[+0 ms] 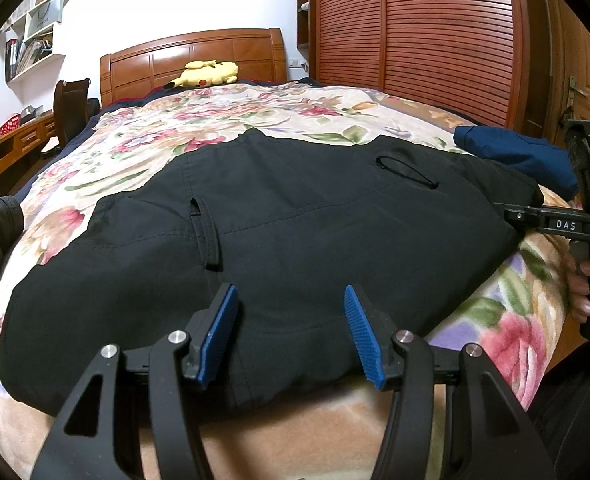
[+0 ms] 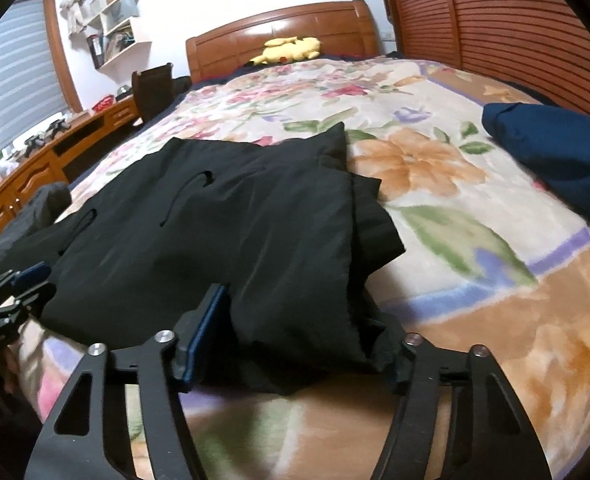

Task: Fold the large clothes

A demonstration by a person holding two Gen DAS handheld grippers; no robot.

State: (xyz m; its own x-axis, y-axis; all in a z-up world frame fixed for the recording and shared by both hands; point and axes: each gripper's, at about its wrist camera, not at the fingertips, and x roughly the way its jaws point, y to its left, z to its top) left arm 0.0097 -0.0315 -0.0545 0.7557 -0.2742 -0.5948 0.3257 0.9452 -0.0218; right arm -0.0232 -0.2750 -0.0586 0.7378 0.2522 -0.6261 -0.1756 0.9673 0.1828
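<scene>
Black garment (image 1: 279,216) lies folded at the bed's near edge on a floral blanket (image 1: 255,112). Left tool (image 1: 291,334) hovers apart above its hem; right tool (image 2: 295,344) straddles bunched fabric, grip unclear. Beyond: blue bundle (image 2: 555,152), yellow plush (image 1: 209,74), headboard (image 1: 195,56).

Even indoor light, strong fisheye bending, dark vignetted corners, right view slightly blurred

the garment (image 1: 275,248) lies on the bed (image 1: 335,116); a plush toy (image 1: 209,74) sits behind it by the headboard (image 1: 199,56), a folded cloth (image 1: 515,152) to its right.
</scene>
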